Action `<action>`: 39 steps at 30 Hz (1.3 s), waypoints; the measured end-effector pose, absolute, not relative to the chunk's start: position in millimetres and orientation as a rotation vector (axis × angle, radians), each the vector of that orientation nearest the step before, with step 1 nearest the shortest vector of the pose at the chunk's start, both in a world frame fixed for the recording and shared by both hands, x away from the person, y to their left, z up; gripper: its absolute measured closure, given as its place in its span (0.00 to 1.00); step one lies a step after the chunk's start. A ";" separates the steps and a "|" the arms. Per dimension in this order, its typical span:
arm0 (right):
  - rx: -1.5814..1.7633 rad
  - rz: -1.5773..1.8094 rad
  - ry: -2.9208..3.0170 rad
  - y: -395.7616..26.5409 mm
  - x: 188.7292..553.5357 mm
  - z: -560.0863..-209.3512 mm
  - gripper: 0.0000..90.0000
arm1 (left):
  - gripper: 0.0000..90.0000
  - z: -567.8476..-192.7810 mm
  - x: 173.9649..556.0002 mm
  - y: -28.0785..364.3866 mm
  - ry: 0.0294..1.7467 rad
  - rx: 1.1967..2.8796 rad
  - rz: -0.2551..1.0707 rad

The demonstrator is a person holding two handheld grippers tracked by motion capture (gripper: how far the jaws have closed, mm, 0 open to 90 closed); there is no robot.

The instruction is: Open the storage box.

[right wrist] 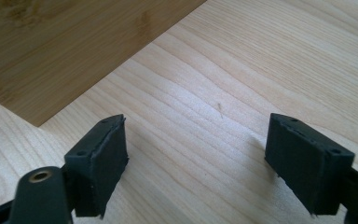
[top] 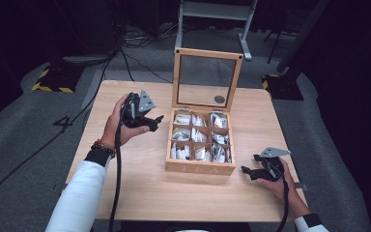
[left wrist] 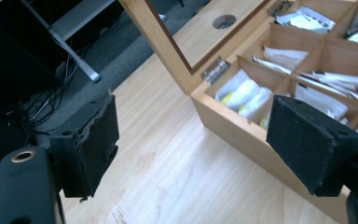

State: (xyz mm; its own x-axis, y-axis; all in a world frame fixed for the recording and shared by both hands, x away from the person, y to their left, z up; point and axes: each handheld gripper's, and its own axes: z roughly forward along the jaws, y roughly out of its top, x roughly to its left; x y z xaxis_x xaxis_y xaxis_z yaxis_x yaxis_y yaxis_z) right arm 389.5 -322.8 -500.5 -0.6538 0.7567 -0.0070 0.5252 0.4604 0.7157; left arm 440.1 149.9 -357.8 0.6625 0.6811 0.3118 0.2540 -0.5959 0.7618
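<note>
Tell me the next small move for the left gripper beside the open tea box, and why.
Probably ease the left gripper rightward and down over the wooden box. Its jaws stand open with nothing between them, the lid is already up, and the left gripper view looks toward the packets in the near corner compartment.

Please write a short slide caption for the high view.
Open wooden tea box on table, left gripper and right gripper open on either side.
</note>
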 end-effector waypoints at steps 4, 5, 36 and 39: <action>1.100 1.036 2.398 -323.2 388.7 -498.1 0.31 | 0.19 -371.8 427.2 156.3 0.716 2.198 0.781; 1.098 1.041 2.396 -322.8 388.3 -497.3 0.32 | 0.19 -376.3 423.8 158.7 0.716 2.203 0.766; 0.826 1.247 2.331 -263.7 384.3 -423.2 0.39 | 0.20 -474.8 369.3 193.4 0.757 2.353 0.460; 0.823 1.235 2.357 -252.4 388.0 -425.4 0.40 | 0.19 -481.6 364.0 194.4 0.764 2.338 0.510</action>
State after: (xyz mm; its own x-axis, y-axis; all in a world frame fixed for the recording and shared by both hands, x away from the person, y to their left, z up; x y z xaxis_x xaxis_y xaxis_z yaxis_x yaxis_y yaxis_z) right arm 388.0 -252.4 -425.4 -0.7682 0.6390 -0.0409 0.3301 0.4500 0.8298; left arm 364.0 194.4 -481.6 0.7580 0.6317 0.1624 0.3925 -0.6406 0.6599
